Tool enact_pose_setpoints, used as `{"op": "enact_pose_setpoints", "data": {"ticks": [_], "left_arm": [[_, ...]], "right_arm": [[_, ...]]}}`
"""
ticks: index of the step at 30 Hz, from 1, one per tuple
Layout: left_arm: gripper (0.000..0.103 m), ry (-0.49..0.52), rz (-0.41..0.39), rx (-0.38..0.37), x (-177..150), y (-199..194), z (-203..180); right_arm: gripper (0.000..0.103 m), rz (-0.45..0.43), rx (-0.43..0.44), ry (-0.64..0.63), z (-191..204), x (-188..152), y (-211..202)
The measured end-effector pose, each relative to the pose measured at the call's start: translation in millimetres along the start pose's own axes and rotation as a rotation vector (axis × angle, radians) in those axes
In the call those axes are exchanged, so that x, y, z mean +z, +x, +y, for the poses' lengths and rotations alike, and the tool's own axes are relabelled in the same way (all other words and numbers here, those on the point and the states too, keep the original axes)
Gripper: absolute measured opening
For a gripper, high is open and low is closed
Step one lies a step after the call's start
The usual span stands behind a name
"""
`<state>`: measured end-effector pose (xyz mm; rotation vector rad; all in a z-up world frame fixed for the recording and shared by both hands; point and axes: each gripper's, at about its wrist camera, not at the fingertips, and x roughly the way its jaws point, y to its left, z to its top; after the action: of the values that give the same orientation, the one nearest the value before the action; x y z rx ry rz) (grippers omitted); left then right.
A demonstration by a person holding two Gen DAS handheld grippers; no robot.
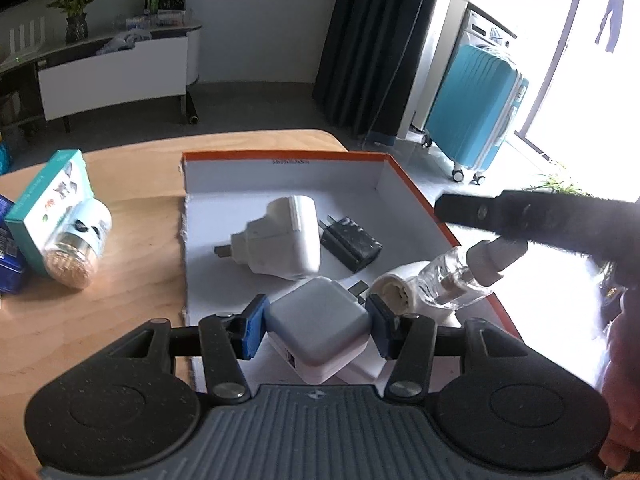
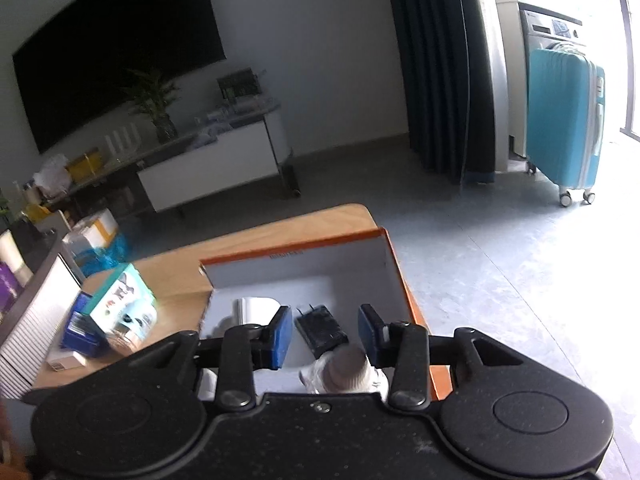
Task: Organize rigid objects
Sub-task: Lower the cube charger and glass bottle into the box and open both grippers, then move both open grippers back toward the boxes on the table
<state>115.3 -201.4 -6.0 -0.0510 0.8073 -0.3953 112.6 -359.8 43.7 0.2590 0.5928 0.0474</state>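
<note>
Between left tool (image 1: 316,326) pads | white charger (image 1: 318,330) | clamped

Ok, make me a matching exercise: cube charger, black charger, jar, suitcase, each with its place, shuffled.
Things:
1. cube charger
2. black charger
3. jar
4. suitcase

Places:
A. on the floor by the curtain
B. lying on the box floor
C. between the left tool's pads
D. on its side on the table, left of the box

Pairs: 1-C, 2-B, 3-D, 4-A
</note>
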Motion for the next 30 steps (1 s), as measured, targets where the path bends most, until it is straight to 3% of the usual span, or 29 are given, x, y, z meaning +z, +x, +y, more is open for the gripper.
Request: {"op": "enact_pose_setpoints", "data": {"ticks": [8, 13, 21, 30], "left_arm": [[0.052, 0.003, 0.013, -0.066, -3, 1, -4], [0.063, -0.002, 0.002, -0.084, -2, -6, -5], [0.079, -0.013, -0.009, 0.001, 0, -20, 3], [0.089, -0.05, -0.023, 0.09, 0, -38, 29]], "right_arm": [[0.056, -0.071, -0.022, 0.007, 1, 10, -20], [0.057, -0.065, -0.033, -0.004, 3, 7, -23], [0.076, -0.065, -0.051, -0.028, 15, 1, -27], [0.082, -0.053, -0.062, -0.056, 37, -7, -26]]}}
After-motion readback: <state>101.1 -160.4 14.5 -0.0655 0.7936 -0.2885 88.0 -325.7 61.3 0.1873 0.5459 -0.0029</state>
